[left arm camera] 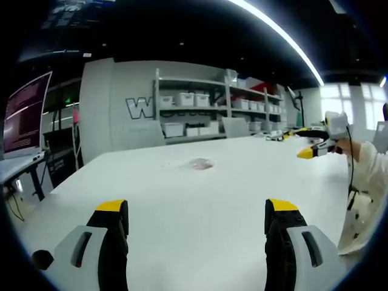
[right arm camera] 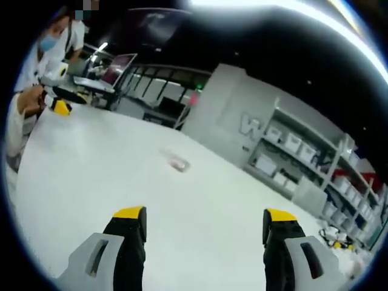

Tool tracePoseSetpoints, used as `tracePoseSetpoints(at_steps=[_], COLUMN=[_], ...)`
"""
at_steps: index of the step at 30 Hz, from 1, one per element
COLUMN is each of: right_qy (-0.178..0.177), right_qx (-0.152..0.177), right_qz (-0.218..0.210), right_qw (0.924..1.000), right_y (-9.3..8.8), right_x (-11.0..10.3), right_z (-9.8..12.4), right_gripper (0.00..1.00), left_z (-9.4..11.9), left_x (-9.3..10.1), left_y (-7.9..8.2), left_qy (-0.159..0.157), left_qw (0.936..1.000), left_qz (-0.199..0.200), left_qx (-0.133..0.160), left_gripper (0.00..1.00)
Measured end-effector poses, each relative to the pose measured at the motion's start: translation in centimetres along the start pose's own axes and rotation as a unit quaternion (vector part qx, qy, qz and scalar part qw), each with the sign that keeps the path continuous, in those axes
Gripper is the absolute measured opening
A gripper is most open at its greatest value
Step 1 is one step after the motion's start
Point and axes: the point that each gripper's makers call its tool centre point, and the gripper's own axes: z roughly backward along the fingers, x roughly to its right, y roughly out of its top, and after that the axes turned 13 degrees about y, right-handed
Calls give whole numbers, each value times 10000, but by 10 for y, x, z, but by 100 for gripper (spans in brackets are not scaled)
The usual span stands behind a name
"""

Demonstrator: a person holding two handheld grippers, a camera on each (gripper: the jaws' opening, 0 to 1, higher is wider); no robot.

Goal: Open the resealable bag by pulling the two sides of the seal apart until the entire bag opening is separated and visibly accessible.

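Nothing of the task is done yet. The small, clear, pinkish resealable plastic bag (left arm camera: 201, 163) lies flat and untouched on the broad white surface (left arm camera: 200, 212), towards its far edge and well apart from both tools; whether its seal is closed is too small to tell. The left tongs (left arm camera: 197, 218) hang above the near edge with yellow-tipped black jaws spread wide, holding nothing. The right tongs (right arm camera: 199, 225) are likewise spread and empty, aimed at the bag (right arm camera: 177, 162). Reaching it, pinching each side of the seal and pulling apart all remain.
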Motion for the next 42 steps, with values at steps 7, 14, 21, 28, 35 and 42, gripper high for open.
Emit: tracePoseSetpoints(at_steps=[7, 14, 21, 28, 35, 42], right_qy=[40, 23, 16, 50, 38, 46], right_qx=[-17, -6, -28, -33, 8, -79], right_qz=[56, 149, 185, 155, 222, 397], right_qw=[10000, 9999, 9998, 9999, 9997, 9992], right_y=[1, 4, 3, 2, 4, 3], right_x=[-3, -2, 0, 0, -1, -2], right_z=[-3, -4, -7, -12, -13, -17], right_gripper=[79, 79, 78, 78, 78, 77], left_z=[0, 0, 1, 1, 1, 1], left_x=[2, 1, 3, 1, 0, 2], left_y=[-3, -3, -4, -4, -4, -4], left_qy=[-29, -15, -30, -5, -6, -21], left_qw=[10000, 10000, 10000, 10000, 10000, 10000], left_qz=[6, 14, 18, 21, 18, 4], left_qx=[-40, -26, -39, -37, -45, -41], left_gripper=[93, 93, 93, 93, 93, 93])
